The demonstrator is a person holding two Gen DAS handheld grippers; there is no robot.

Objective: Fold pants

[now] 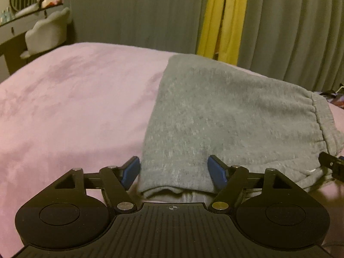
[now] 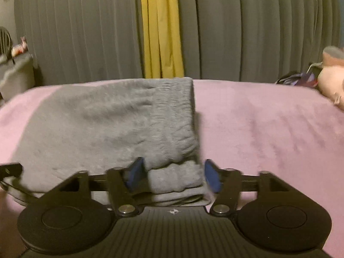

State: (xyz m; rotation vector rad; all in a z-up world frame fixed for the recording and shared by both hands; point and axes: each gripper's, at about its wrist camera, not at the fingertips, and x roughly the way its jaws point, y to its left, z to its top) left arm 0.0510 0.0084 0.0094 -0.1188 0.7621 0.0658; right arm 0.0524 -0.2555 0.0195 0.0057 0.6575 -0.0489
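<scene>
A: Left claw (image 1: 173, 169) and right claw (image 2: 173, 177) both stand apart, gripping nothing.

B: The pants (image 1: 215, 116) lie folded on the bed (image 1: 75, 99), their near edge between each claw's pads, apparently just laid down.

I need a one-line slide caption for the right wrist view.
Open right gripper at the near edge of folded grey sweatpants on a pink blanket.

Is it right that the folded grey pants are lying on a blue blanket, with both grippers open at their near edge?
Not quite: the blanket is pink, not blue, as the right wrist view shows. The rest holds: the folded grey pants lie on it, with the left gripper and right gripper open at their near edge.
</scene>
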